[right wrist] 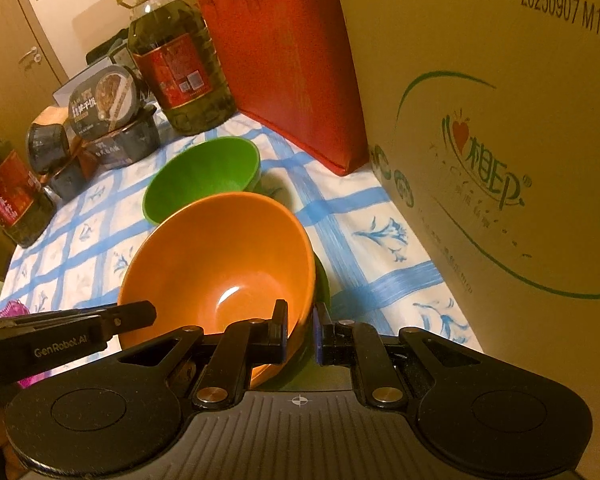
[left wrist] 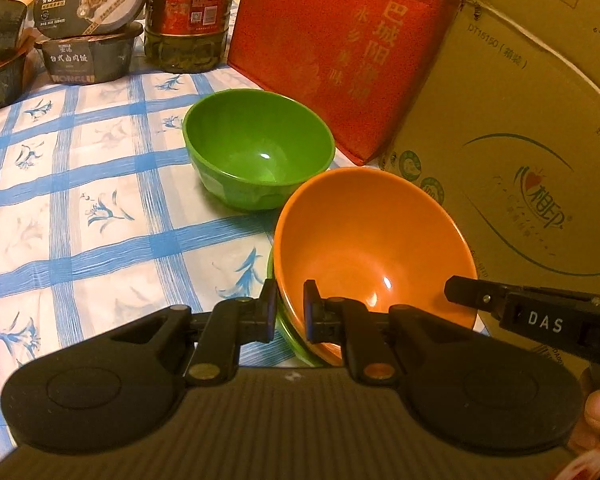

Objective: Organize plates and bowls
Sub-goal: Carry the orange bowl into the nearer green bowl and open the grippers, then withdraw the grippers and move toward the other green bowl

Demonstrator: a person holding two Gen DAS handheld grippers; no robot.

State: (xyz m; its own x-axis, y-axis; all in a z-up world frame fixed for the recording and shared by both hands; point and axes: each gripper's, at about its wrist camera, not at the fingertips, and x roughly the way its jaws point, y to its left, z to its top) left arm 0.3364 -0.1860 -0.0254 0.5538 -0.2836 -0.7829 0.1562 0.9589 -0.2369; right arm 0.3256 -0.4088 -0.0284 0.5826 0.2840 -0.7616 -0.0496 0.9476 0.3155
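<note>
The orange bowl (left wrist: 374, 248) is held tilted over a green plate or shallow dish (left wrist: 296, 340), of which only a thin green edge is seen beneath it. In the left wrist view, the left hand-held gripper (left wrist: 290, 312) is closed narrowly on the near rim of the orange bowl, 1 finger outside the wall and 1 inside. In the right wrist view, the right hand-held gripper (right wrist: 302, 330) is clamped on the opposite rim of the same bowl in the same way, so the bowl is pinched from 2 sides.

The green bowl (left wrist: 258, 148) is seen upright on the counter (left wrist: 100, 208), at about 11 o'clock from the orange bowl in the left view, just beside it; whether they touch cannot be told. The counter is covered with a white cloth marked by blue checks.

At 12 o'clock a red bag (left wrist: 340, 40) is stood upright, with a cardboard box (left wrist: 520, 140) at 2 o'clock. An oil bottle (left wrist: 188, 16) and stacked black meal boxes (left wrist: 88, 28) are placed at 10 o'clock, well apart from the bowls.
</note>
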